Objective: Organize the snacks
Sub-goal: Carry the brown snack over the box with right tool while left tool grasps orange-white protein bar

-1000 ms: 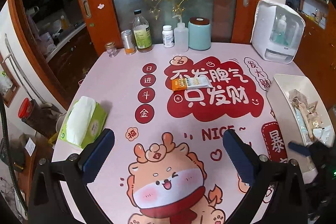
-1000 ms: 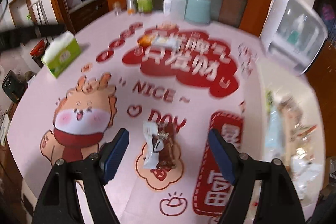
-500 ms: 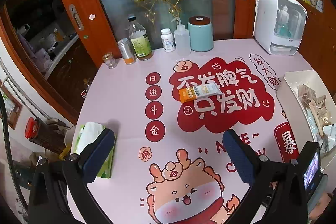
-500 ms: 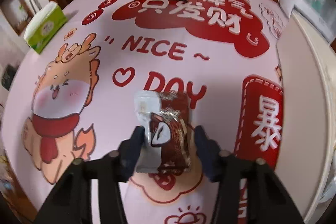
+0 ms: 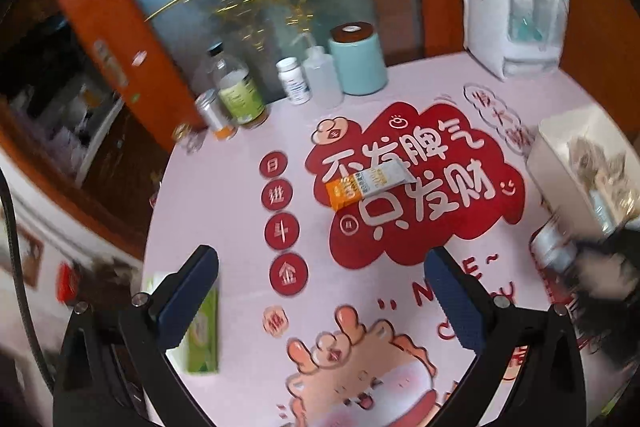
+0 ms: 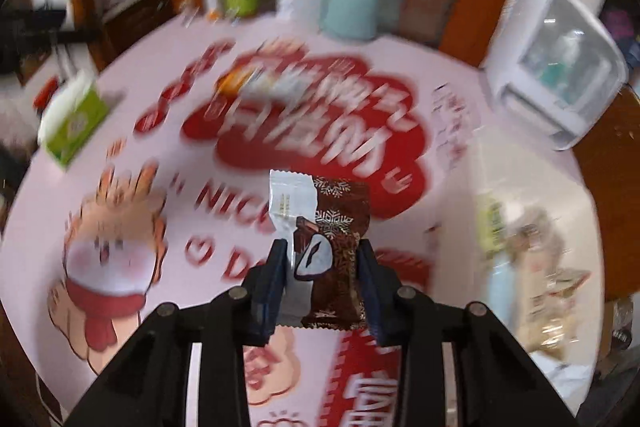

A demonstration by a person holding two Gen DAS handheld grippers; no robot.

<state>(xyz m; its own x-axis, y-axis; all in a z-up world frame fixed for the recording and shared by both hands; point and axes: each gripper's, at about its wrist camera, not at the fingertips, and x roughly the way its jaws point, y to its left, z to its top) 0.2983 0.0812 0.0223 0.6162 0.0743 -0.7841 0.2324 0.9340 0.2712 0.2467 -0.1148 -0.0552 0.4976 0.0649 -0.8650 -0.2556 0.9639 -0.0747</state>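
My right gripper (image 6: 322,259) is shut on a brown and white snack packet (image 6: 324,227), lifted off the pink printed tablecloth (image 6: 168,163). An orange and white snack bar (image 5: 366,183) lies on the red cloud print at mid table, also blurred in the right wrist view (image 6: 256,83). My left gripper (image 5: 320,283) hangs open over the cloth with nothing between its blue pads, short of that bar. A white bin (image 5: 556,163) holding several snacks stands at the right edge; its contents (image 6: 532,259) show blurred in the right wrist view. The right gripper (image 5: 592,267) is a dark blur beside the bin.
Along the far edge stand a teal canister (image 5: 358,61), a squeeze bottle (image 5: 322,79), a pill bottle (image 5: 294,81), a glass bottle (image 5: 240,93) and a small can (image 5: 212,115). A white appliance (image 5: 516,31) sits far right. A green tissue box (image 5: 202,327) sits near left.
My right gripper closed on the brown packet and lifted it off the cloth. My left gripper slid left and rolled; the tissue box now lies behind its left finger.
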